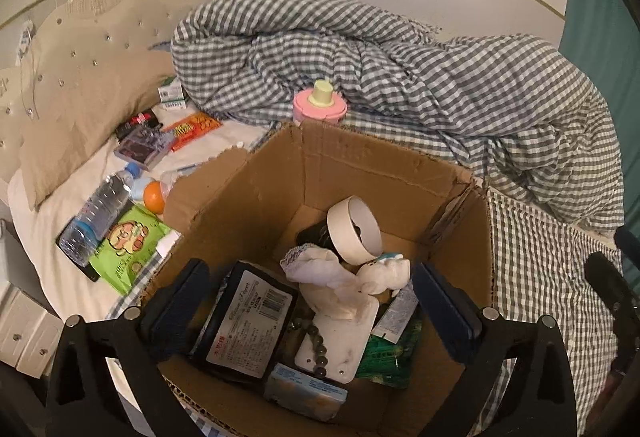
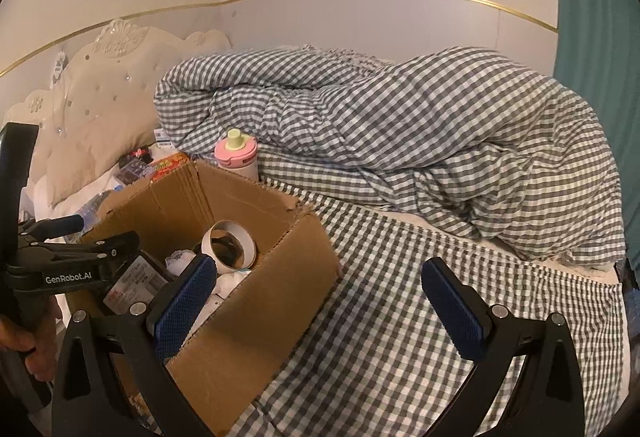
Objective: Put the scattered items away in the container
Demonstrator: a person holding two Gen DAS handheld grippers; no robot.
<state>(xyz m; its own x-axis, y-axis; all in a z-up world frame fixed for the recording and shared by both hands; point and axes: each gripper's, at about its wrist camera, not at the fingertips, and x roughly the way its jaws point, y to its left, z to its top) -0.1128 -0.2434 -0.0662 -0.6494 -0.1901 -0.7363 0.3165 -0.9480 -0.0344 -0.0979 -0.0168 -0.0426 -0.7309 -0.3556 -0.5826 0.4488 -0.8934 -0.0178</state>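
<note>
An open cardboard box (image 1: pixel 360 165) stands on the bed. Inside lie a white tape roll (image 1: pixel 354 231), a white cloth (image 1: pixel 340 277), a black labelled case (image 1: pixel 248 325), a bead bracelet (image 1: pixel 318 341) on a white card, a green packet (image 1: pixel 388 357) and a blue tissue pack (image 1: pixel 304 393). My left gripper (image 1: pixel 312 293) hangs open over these contents with nothing between its pads. My right gripper (image 2: pixel 320 277) is open and empty above the box's (image 2: pixel 256 301) right wall and the checked sheet. The tape roll (image 2: pixel 228 245) also shows there.
Left of the box lie a water bottle (image 1: pixel 96 213), a green snack bag (image 1: pixel 124 249), an orange (image 1: pixel 154 197), a purple case (image 1: pixel 140 151) and an orange packet (image 1: pixel 192 129). A pink bottle (image 1: pixel 320 105) stands behind the box. A checked duvet (image 2: pixel 400 141) is heaped at the back.
</note>
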